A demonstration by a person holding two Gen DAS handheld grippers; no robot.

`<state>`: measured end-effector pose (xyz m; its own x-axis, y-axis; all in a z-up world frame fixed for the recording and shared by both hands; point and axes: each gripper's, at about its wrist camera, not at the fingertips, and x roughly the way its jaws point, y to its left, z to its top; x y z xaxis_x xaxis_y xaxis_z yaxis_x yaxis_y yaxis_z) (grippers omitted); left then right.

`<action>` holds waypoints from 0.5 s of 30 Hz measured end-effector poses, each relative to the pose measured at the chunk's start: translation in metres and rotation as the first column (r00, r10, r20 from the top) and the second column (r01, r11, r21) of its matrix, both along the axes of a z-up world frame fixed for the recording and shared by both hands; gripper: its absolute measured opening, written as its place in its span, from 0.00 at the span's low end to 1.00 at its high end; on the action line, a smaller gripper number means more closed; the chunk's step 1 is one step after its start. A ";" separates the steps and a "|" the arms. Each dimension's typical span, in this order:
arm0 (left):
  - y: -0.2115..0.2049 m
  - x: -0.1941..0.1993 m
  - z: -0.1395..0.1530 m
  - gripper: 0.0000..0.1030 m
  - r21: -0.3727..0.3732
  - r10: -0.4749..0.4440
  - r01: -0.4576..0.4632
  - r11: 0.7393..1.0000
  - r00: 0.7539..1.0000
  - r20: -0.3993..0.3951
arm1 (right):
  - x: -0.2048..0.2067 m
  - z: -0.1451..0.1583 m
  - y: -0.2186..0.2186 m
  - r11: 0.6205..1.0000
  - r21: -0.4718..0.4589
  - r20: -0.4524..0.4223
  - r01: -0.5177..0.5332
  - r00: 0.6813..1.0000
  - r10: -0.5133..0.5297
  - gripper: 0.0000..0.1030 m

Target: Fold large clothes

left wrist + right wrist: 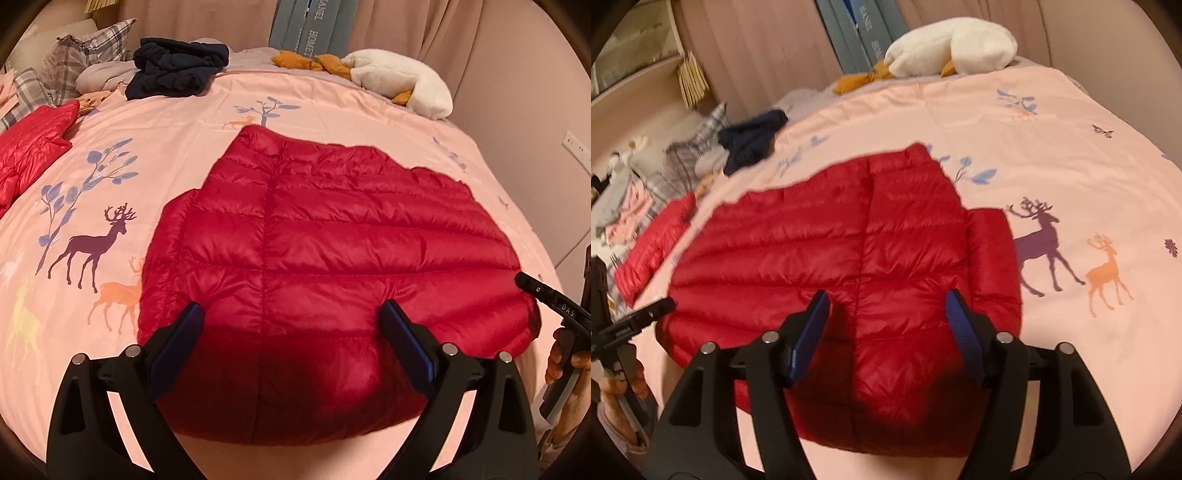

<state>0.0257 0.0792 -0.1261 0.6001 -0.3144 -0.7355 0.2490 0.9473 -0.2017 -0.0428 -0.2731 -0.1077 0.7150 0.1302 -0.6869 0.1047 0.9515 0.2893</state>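
Both grippers hover over the near hem of the jacket point(314, 236), left gripper point(291, 325) and right gripper point(886, 317) each with fingers apart, nothing between them. The jacket lies flat mid-bed, collar at 12 o'clock. Slick puffy fabric could slip from a shallow pinch; the quilt point(110, 166) beneath might get caught too.

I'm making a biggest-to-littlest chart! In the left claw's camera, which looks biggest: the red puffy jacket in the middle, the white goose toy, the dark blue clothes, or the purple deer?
1. Red puffer jacket, by far.
2 and 3. White plush goose and navy clothes pile look alike; both lie far back, so no ranking.
4. Purple deer print, though it lies nearer the camera.
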 end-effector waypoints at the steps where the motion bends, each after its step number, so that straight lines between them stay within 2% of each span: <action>1: 0.004 -0.002 0.002 0.94 -0.011 0.004 -0.004 1.000 1.000 0.007 | -0.004 0.003 -0.004 1.000 0.005 0.011 0.012 1.000 -0.012 0.68; 6: 0.036 -0.005 0.011 0.94 -0.069 0.081 -0.079 0.995 0.996 0.037 | -0.014 0.007 -0.022 0.997 0.009 0.015 0.073 0.997 -0.073 0.74; 11: 0.068 0.002 -0.002 0.94 -0.186 0.134 -0.138 0.973 0.990 -0.034 | -0.016 -0.005 -0.040 0.991 0.084 -0.019 0.105 0.994 -0.104 0.76; 15: 0.070 0.007 -0.006 0.94 -0.231 0.126 -0.135 0.964 0.991 -0.052 | -0.012 -0.014 -0.039 0.990 0.100 -0.035 0.095 0.995 -0.092 0.76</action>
